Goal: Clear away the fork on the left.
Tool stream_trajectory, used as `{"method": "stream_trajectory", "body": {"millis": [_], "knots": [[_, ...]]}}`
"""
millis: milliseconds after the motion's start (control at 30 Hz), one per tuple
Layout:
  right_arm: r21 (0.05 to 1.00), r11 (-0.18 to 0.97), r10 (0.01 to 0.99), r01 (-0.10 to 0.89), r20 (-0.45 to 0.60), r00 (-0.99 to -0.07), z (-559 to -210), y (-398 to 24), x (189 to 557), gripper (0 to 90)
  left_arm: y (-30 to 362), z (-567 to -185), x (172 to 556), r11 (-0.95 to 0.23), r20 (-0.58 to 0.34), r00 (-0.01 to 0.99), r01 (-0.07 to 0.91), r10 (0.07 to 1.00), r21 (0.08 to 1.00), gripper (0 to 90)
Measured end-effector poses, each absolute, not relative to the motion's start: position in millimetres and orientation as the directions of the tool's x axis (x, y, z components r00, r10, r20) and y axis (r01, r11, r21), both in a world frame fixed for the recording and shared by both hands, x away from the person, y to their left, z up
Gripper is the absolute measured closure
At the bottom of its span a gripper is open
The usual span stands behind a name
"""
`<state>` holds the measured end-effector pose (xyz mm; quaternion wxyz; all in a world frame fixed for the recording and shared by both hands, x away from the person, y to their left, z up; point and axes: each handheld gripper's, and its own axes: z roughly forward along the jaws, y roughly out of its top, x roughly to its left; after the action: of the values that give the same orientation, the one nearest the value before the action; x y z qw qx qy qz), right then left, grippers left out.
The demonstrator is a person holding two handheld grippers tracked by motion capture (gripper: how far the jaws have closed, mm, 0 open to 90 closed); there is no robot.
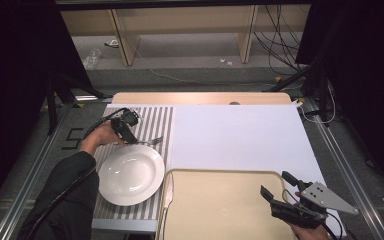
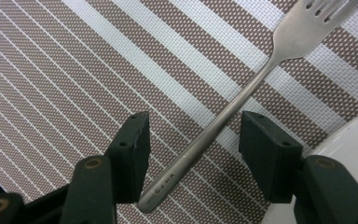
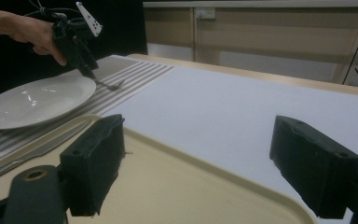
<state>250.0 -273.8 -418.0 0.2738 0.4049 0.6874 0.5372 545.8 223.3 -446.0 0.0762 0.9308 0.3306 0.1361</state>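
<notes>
you are bracketing the fork [image 2: 242, 95] handle with the left tool [image 2: 193, 140], half-open and not yet gripping; the fork is lying on the mat [image 2: 74, 70] just beyond the plate [image 1: 131, 174]. keep centring the handle, closing squarely.

In the left gripper view the fork [image 2: 242, 93] loses its tine tips past the top edge, and the plate [image 2: 349, 135] shows just a sliver of rim at the right. In the high view the fork's handle end is hidden under the left gripper [image 1: 126, 126]. The stamped lettering on the handle is too small to read. The tray [image 1: 220, 205] runs off the bottom edge.
</notes>
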Motion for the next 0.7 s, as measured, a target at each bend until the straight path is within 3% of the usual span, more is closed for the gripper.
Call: {"method": "stream_trajectory", "body": {"millis": [700], "knots": [[0.958,0.101,0.846,0.267,0.059,-0.530,-418.6,-273.0,250.2,18.7,221.7,-452.7,548.6,-0.787,0.168,0.771,0.584,0.614,0.197,52.7]]}}
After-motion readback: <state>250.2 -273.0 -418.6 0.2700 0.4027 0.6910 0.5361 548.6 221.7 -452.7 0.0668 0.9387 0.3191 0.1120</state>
